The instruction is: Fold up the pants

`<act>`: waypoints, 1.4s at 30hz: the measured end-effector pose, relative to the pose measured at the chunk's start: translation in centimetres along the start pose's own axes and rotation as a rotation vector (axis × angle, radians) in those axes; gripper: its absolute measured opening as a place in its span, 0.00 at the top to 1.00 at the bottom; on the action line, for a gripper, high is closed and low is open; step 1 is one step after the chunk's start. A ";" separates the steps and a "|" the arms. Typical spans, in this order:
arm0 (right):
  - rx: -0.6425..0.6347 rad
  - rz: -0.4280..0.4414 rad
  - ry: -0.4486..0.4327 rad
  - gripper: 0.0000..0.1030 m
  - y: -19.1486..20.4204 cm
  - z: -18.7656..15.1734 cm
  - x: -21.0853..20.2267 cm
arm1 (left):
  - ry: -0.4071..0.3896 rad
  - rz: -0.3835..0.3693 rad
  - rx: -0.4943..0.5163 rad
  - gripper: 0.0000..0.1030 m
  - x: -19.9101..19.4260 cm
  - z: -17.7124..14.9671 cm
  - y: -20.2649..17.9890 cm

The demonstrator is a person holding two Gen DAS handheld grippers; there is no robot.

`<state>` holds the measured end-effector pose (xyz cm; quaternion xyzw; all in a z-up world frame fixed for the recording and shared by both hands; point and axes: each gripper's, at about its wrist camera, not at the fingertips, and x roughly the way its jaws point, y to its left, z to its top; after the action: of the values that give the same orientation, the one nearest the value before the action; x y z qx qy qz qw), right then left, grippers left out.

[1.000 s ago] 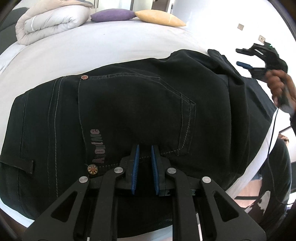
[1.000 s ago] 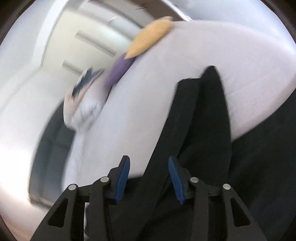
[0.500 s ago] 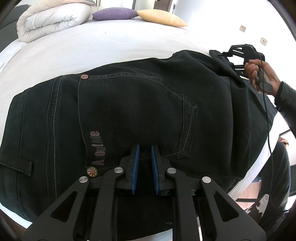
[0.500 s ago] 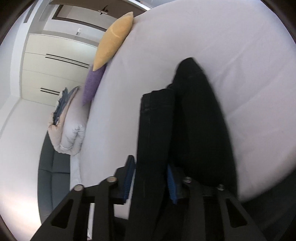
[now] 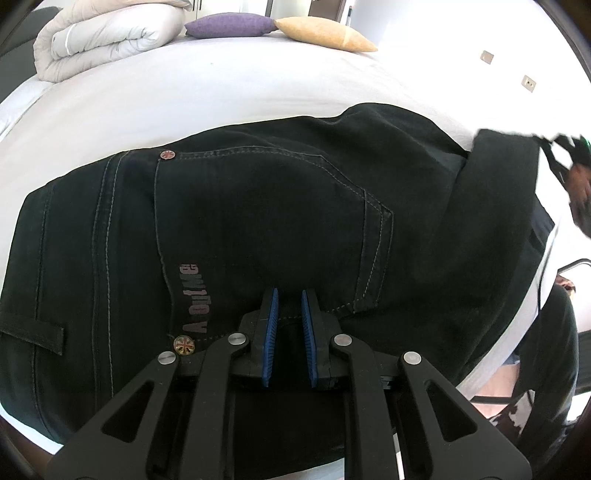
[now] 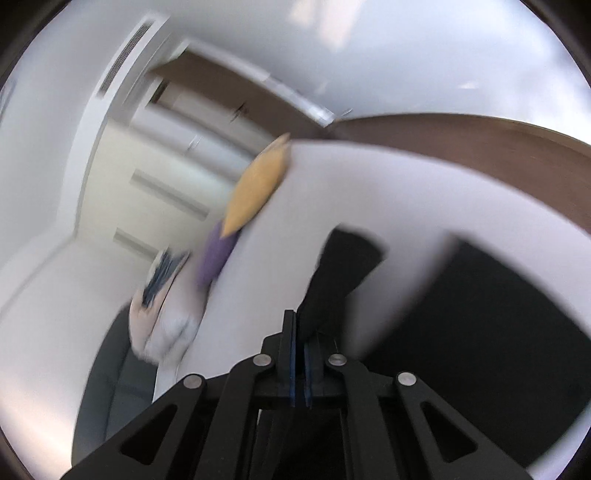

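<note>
Black pants (image 5: 258, 221) lie flat on the white bed (image 5: 184, 92), back pocket up, waist at the left. My left gripper (image 5: 288, 295) rests on the pocket area with its blue pads a narrow gap apart and nothing visibly between them. My right gripper (image 6: 299, 321) is shut on the pants leg end (image 6: 343, 266) and holds it lifted above the bed. It also shows at the right edge of the left wrist view (image 5: 565, 147), with the leg cloth (image 5: 498, 177) raised and folded over toward the waist. The right wrist view is motion blurred.
A folded white duvet (image 5: 107, 33), a purple pillow (image 5: 229, 26) and a yellow pillow (image 5: 325, 33) sit at the head of the bed. The bed's edge runs along the right (image 5: 532, 302), with a person's legs beyond it.
My right gripper closed on the pants leg end and lifted it off the bed, swinging it up and over. My left gripper has stayed in place on the pocket.
</note>
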<state>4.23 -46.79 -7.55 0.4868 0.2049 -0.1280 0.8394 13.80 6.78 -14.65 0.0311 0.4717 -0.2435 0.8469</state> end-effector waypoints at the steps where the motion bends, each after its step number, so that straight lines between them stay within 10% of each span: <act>1: 0.054 -0.032 -0.026 0.96 -2.5 -0.7 -2.2 | 0.004 0.000 0.000 0.87 0.0 0.1 0.0; 6: 0.178 -0.155 -0.004 0.96 -9.8 -4.6 -5.8 | 0.028 0.015 0.002 0.87 0.1 0.6 -0.1; 10: 0.202 -0.093 -0.008 0.90 -11.2 -4.3 -6.4 | 0.043 0.033 0.003 0.87 -0.1 1.1 -0.5; 12: 0.216 -0.043 -0.002 0.63 -11.3 -3.7 -6.1 | 0.046 0.045 0.003 0.87 0.0 1.2 -0.7; 14: 0.204 -0.032 -0.026 0.59 -11.0 -2.8 -5.8 | 0.049 0.058 0.002 0.87 0.0 1.4 -1.0; 16: 0.186 -0.034 -0.026 0.62 -10.9 -1.8 -5.1 | 0.053 0.071 0.003 0.87 0.0 1.5 -1.4; 18: 0.196 -0.038 -0.005 0.92 -11.0 -1.3 -3.9 | 0.052 0.083 0.001 0.87 0.0 1.5 -1.7; 34: 0.152 -0.154 -0.129 0.96 -15.4 0.2 -10.5 | 0.009 0.106 -0.040 0.87 -0.3 0.7 -2.2; 35: 0.103 -0.137 -0.108 0.93 -14.4 0.4 -10.6 | 0.005 0.106 -0.044 0.87 -0.3 0.5 -2.2; 38: -0.031 -0.074 -0.069 0.31 -10.9 1.9 -9.4 | 0.002 0.113 -0.049 0.87 -0.8 0.2 -2.2; 42: -0.199 -0.033 0.082 0.32 -7.4 3.6 -5.3 | -0.005 0.120 -0.055 0.87 -0.9 -0.1 -2.4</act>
<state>-2.76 -53.45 -9.10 0.4024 0.2588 -0.1007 0.8723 12.27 5.03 -13.53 0.0355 0.4734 -0.1795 0.8616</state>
